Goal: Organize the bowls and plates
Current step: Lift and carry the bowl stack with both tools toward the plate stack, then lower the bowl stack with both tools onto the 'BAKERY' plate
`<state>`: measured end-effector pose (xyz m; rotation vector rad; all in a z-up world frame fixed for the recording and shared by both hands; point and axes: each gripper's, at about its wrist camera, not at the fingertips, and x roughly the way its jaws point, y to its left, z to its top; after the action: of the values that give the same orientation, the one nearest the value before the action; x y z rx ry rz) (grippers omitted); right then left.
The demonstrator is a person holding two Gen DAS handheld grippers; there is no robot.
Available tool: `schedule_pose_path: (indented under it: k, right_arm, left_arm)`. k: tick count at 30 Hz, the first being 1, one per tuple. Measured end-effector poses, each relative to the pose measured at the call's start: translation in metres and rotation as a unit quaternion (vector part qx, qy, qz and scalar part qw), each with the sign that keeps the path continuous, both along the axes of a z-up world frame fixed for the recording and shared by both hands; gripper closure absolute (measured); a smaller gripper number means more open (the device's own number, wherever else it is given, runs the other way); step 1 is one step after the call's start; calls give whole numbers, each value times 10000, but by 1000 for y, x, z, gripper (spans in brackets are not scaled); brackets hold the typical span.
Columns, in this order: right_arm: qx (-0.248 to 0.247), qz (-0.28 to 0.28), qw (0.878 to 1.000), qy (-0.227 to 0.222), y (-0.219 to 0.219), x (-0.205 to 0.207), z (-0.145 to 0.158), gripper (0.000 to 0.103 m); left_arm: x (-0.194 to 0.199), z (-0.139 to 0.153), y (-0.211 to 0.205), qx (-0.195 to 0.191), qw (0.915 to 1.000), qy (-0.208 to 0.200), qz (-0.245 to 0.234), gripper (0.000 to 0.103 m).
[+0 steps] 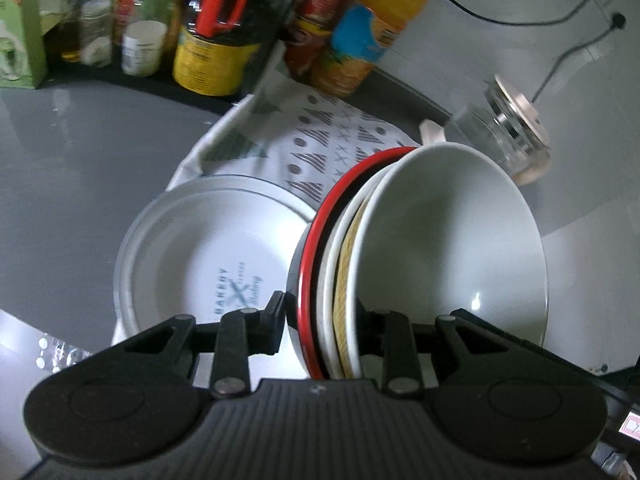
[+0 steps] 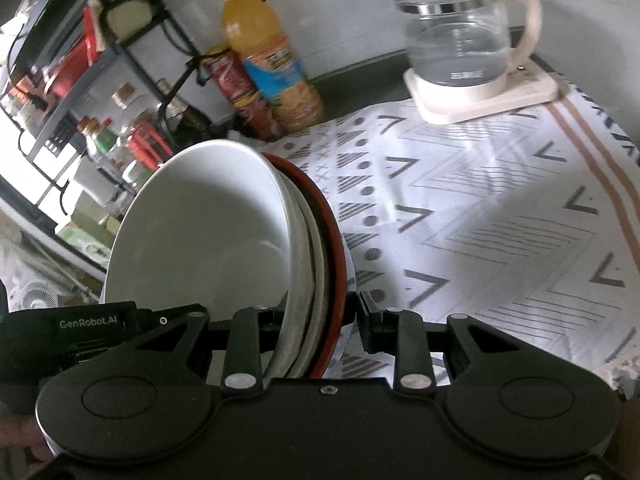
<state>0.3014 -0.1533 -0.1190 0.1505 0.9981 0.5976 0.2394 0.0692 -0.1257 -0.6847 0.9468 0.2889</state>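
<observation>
A glossy white plate (image 1: 208, 256) printed "BAKERY" lies on the patterned cloth (image 1: 320, 128) at the grey counter (image 1: 72, 152) edge. Beside it, a nested stack of bowls (image 1: 440, 240), smooth white inside and red-rimmed outermost, hangs tilted, pinched at opposite rims by the left gripper (image 1: 320, 328) and right gripper (image 2: 316, 320). Behind, a glass kettle (image 2: 460, 40) holds water.

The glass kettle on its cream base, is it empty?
No, the glass kettle shows clear water partway up its walls in the right wrist view.
</observation>
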Motion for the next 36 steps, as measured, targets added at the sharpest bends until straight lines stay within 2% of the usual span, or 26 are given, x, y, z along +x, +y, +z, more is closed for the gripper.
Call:
schedule_pose_path:
  k: [11, 21, 36]
  right_arm:
    - [-24, 526, 9986, 83, 42, -3, -5, 74]
    - [-218, 889, 9956, 217, 75, -5, -16, 74]
    - [-740, 1238, 9890, 342, 99, 1, -37, 74]
  left_arm:
    - [-28, -5, 34, -45, 9985, 101, 531, 74]
    - [-39, -26, 56, -226, 9957, 216, 871, 74]
    - [-32, -56, 75, -577, 9928, 304, 1003, 74]
